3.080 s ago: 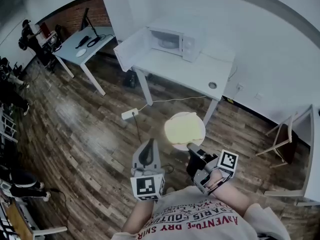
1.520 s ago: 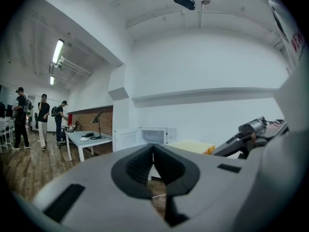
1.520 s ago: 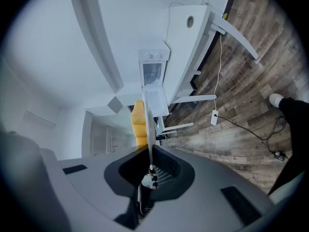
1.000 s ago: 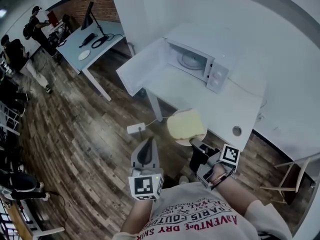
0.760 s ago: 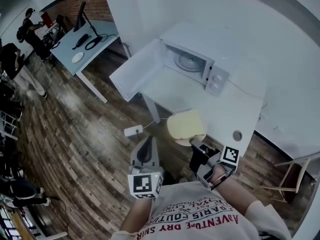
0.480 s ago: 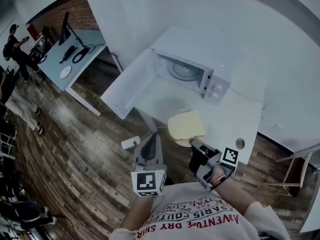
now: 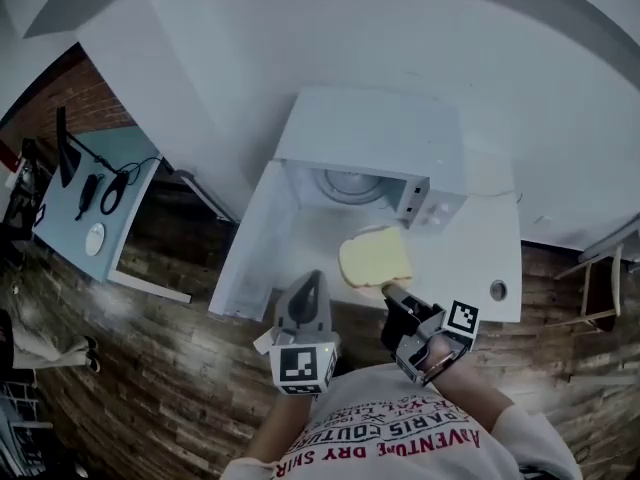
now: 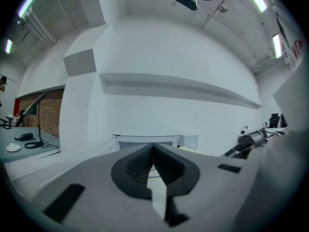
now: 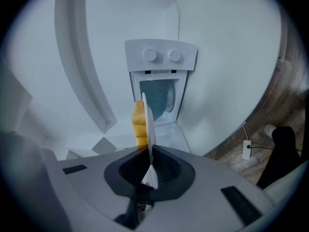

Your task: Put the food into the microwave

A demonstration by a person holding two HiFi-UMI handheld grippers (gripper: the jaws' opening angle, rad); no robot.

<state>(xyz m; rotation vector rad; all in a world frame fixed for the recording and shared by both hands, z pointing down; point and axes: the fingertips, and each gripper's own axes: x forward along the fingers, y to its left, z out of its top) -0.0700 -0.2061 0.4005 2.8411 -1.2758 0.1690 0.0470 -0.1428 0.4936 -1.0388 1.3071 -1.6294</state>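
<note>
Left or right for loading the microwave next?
Right. The right gripper has its jaws shut on the plate carrying the food, facing the open microwave. The left gripper is shut and empty.

Small dark items [image 7: 88, 190] on the side desk [image 7: 125, 228], too small to identify.

Microwave [image 7: 365, 168]: at the back of your surface [image 7: 480, 258], door [image 7: 245, 253] open to the left.
Food [image 7: 375, 256]: before the opening (on a plate [image 9: 149, 129]), above the surface.
</note>
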